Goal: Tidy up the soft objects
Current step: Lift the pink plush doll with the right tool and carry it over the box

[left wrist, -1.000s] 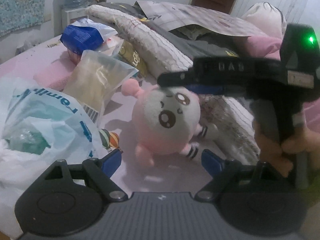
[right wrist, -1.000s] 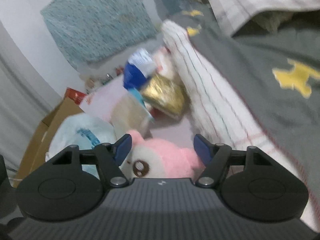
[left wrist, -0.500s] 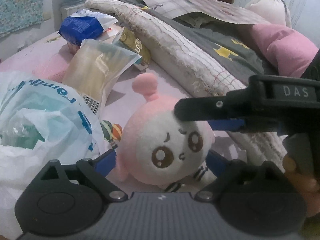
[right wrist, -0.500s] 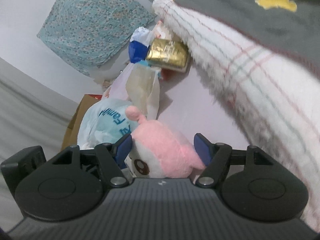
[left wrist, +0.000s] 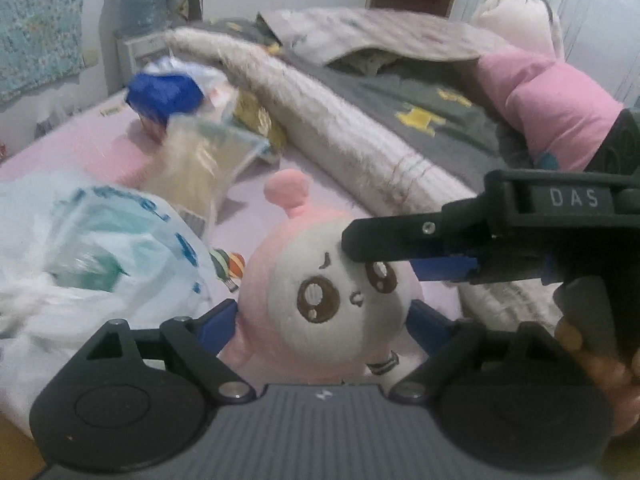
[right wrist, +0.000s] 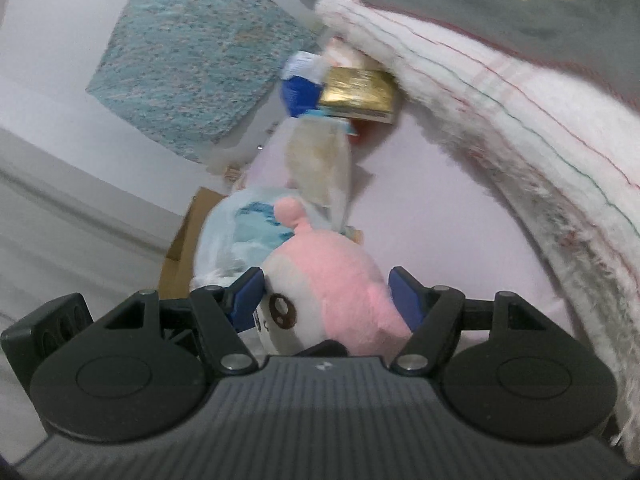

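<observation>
Lying on the pink bed sheet (left wrist: 100, 148), the pink plush toy (left wrist: 332, 300) sits between both grippers. The left gripper (left wrist: 324, 320) has spread jaws around it, just closing slightly; the right gripper (right wrist: 326, 294) squeezes its head, probably to lift it.

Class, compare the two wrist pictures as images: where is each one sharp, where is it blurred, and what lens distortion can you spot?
Left wrist view: the pink plush toy is fairly sharp, while the white plastic bag and blue packet smear; dark corners show the fisheye edge. Right wrist view: the toy is clearer, the gold packet and striped blanket are streaked, and the wall lines bend.
</observation>
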A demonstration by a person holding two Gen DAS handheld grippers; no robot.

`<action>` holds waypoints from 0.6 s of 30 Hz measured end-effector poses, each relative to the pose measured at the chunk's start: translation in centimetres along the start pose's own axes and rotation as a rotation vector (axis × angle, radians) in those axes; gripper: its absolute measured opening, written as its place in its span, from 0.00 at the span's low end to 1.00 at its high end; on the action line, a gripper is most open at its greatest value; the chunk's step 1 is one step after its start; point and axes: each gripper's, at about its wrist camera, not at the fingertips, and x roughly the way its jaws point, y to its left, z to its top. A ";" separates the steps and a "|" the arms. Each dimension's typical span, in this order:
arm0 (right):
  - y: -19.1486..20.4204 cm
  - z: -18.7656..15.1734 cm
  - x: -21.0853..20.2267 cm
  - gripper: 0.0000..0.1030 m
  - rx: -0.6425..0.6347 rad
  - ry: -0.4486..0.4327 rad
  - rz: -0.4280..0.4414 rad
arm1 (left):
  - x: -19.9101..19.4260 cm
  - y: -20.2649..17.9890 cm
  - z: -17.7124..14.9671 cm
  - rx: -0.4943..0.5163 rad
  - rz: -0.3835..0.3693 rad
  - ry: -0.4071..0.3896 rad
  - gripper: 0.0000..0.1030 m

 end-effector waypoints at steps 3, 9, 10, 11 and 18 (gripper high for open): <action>2.6 0.0 -0.7 0.69 -0.051 -0.009 0.021 | -3.0 0.2 0.3 -0.009 0.020 -0.067 0.89; 10.0 0.4 -1.0 0.70 -0.193 -0.011 0.096 | -10.2 2.4 0.8 -0.043 0.092 -0.210 0.89; 11.6 0.5 -0.7 0.70 -0.221 -0.006 0.113 | -11.4 2.9 0.9 -0.050 0.108 -0.227 0.89; 13.1 0.5 -0.4 0.70 -0.244 0.003 0.128 | -12.6 3.4 1.0 -0.059 0.126 -0.246 0.89; 24.1 -0.2 6.1 0.74 -0.406 0.147 0.245 | -20.5 10.4 -0.2 -0.177 0.301 -0.307 0.89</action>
